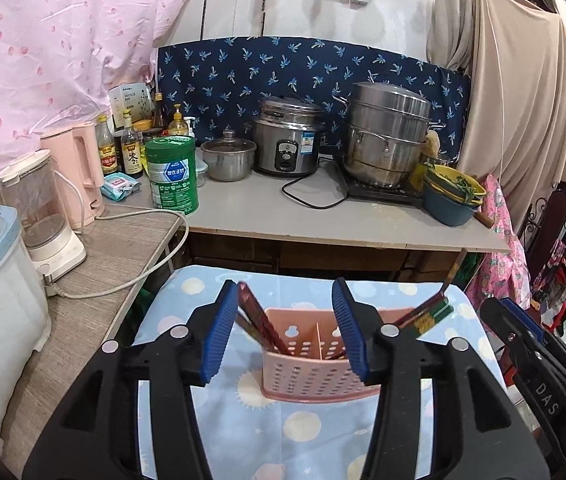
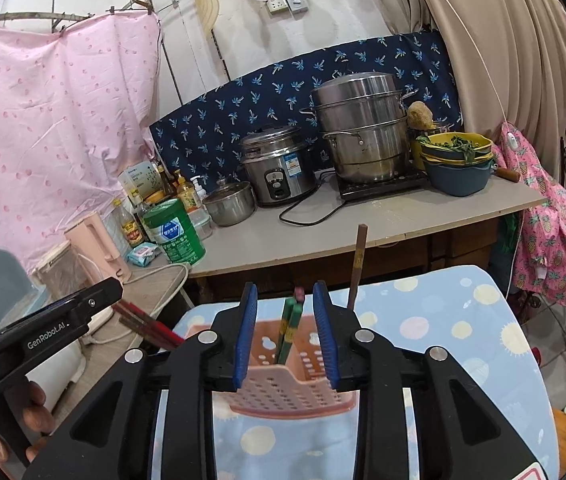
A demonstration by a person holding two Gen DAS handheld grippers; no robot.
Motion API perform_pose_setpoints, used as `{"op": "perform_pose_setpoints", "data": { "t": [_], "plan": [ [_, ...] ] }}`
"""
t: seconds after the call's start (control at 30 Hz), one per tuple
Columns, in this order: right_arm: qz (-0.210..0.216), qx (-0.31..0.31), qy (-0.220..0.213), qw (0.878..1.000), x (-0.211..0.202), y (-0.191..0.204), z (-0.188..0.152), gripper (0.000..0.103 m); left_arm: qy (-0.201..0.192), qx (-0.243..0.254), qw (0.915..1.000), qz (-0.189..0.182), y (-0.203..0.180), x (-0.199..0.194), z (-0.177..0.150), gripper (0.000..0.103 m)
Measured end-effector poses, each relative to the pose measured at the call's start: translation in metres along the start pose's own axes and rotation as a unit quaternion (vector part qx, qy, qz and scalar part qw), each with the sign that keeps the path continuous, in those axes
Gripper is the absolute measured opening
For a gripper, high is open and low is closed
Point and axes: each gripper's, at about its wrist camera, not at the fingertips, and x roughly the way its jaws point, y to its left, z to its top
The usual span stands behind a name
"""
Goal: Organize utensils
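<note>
A pink perforated utensil holder with a divider stands on a blue spotted cloth. Dark red chopsticks lean left out of its left compartment, close beside one blue pad of my left gripper, which is open around the holder's top. Green and red chopsticks lean right from the other compartment. In the right wrist view my right gripper is open over the holder, with the green chopsticks standing free between its pads. A brown chopstick stands upright just to their right.
Behind the cloth runs a grey counter with a rice cooker, a steamer pot, a green tin, bottles and stacked bowls. A wood-grain table at left holds a blender and a pink kettle. A hand holds the left gripper.
</note>
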Motion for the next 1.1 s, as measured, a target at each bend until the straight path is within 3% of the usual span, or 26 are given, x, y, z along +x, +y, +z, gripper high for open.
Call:
{"op": "perform_pose_setpoints", "data": {
  "t": [0.5,0.87,1.1],
  "plan": [
    [-0.018,-0.021,0.014,0.999,-0.049,0.005,-0.046,0.037,0.011,0.015,0.9996,0.021,-0.002,-0.04,-0.044,0.059],
    [-0.037,-0.041,0.018,0.998,-0.077,0.005,-0.074,0.059,0.017,0.02,0.9991,0.032,-0.002,-0.058,-0.074,0.073],
    [-0.045,-0.05,0.024,0.997,-0.087,0.004,-0.089,0.063,0.024,0.026,0.9985,0.041,-0.005,-0.063,-0.092,0.079]
  ]
}}
